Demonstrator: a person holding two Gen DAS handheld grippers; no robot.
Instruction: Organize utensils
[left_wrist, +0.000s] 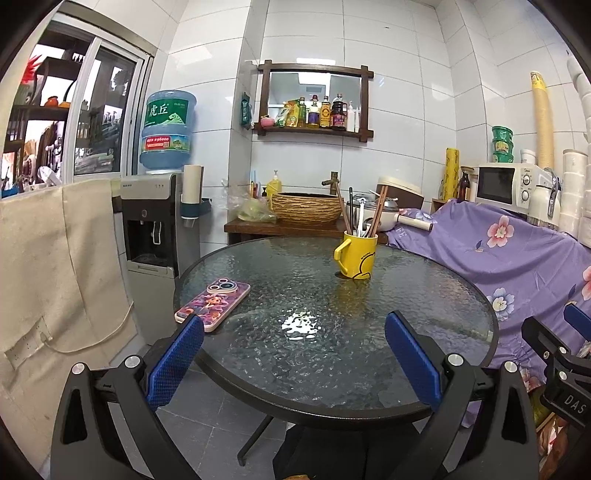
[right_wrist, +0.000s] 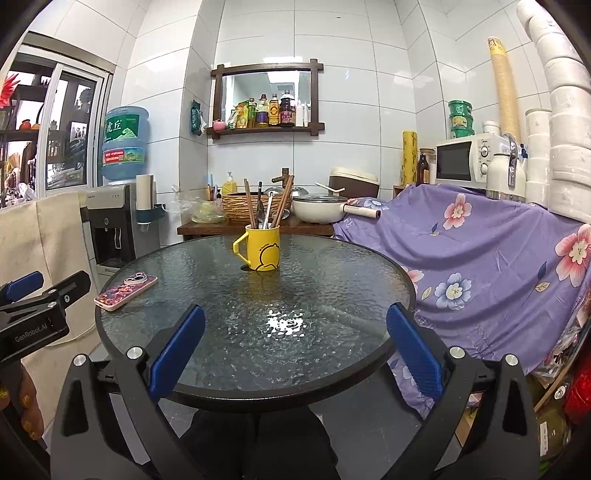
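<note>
A yellow mug (left_wrist: 357, 257) stands upright on the far side of a round glass table (left_wrist: 258, 376); it also shows in the right wrist view (right_wrist: 261, 248). Several utensils (left_wrist: 364, 214) stand in it: brown chopsticks, a white spoon and a dark-handled piece, seen also in the right wrist view (right_wrist: 266, 206). My left gripper (left_wrist: 295, 332) is open and empty over the table's near edge. My right gripper (right_wrist: 295, 325) is open and empty over the near edge too, well short of the mug. Each gripper shows at the other view's side.
A phone (left_wrist: 213, 303) in a floral case lies on the table's left side, also in the right wrist view (right_wrist: 125, 291). A water dispenser (left_wrist: 155, 236) stands left. A purple floral cloth (right_wrist: 480, 266) covers furniture right. A wooden counter (right_wrist: 255, 229) with basket and pot stands behind.
</note>
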